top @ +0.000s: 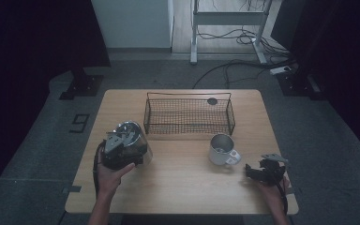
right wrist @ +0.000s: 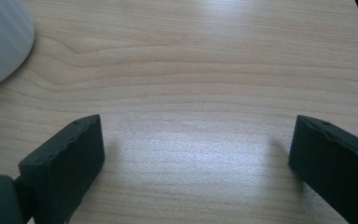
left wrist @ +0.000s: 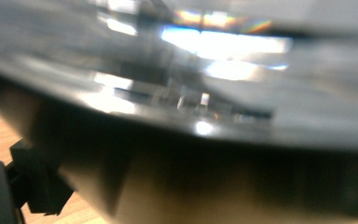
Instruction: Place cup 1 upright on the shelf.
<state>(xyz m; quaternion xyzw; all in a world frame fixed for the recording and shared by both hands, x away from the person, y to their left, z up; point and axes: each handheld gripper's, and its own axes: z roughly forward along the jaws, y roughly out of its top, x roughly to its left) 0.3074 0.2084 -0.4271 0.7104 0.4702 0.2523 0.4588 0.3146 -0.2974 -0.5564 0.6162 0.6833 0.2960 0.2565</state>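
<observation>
The left hand-held gripper [top: 122, 149] is clenched on a steel pot [top: 132, 138]. In the high view it sits against the pot's near side, with the person's left hand [top: 110, 176] wrapped around its body from below. In the left gripper view the pot's shiny wall [left wrist: 205, 93] stands right against the camera, blurred, with bright reflections across it and a dark band beneath; one black jaw shows at the lower left corner against that wall.

The pot is round, metallic and glossy, tilted so its open top faces up and away from the person. It is at the left part of the table [top: 183, 187], just off the left front corner of a wire basket [top: 189, 114]; whether its base rests on the wood I cannot tell.

The right hand-held gripper [top: 258, 172] is released. In the right gripper view its two black jaws stand wide apart, low over bare wood with nothing between them. It lies near the table's right front edge in the right hand [top: 274, 192].

A white mug [top: 221, 150] stands upright between the two grippers, in front of the basket, its handle turned toward the right gripper; its wall [right wrist: 0, 42] shows at the upper left of the right gripper view.
</observation>
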